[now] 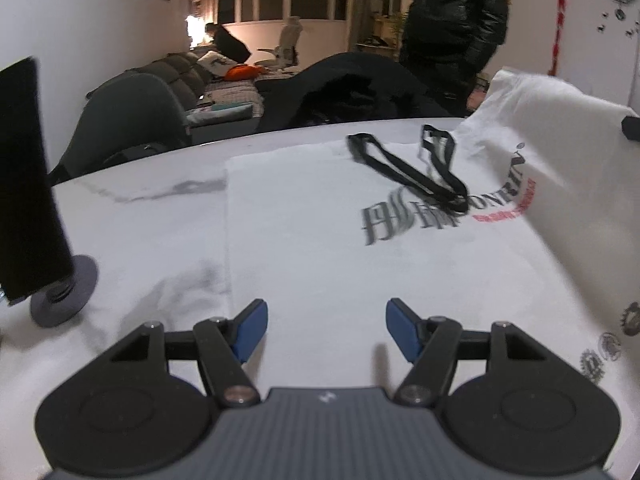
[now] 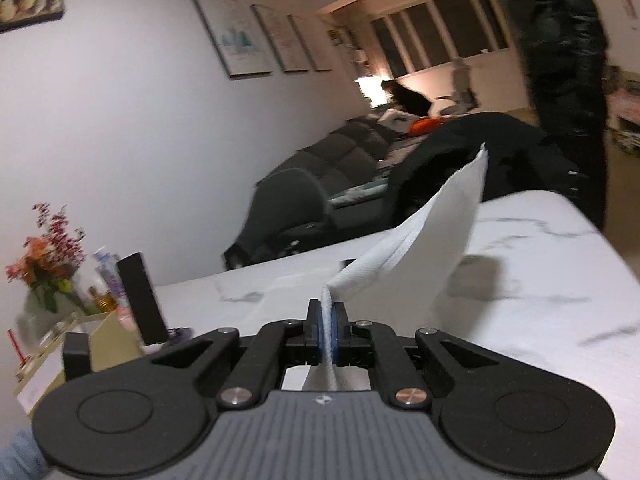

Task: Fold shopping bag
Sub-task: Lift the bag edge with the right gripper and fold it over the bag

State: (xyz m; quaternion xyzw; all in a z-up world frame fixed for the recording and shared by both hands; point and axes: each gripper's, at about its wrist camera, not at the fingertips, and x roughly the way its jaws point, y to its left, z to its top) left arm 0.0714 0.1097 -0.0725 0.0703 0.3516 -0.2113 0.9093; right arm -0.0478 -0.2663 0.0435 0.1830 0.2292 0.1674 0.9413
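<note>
White fabric shopping bag (image 1: 320, 232) on our marble table (image 1: 152, 216); right gripper (image 2: 328, 320) pinching bag edge, raised; left gripper (image 1: 326, 330) jaws spread w/ nothing between.

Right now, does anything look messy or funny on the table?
Only the white shopping bag: its right side is lifted off the marble table, pinched in the right gripper, and its black handles lie crossed over the print.

A home living room; grey sofa (image 1: 180, 68) at eleven o'clock; framed pictures (image 2: 236, 36) on the wall; flowers (image 2: 48, 248) at nine.
</note>
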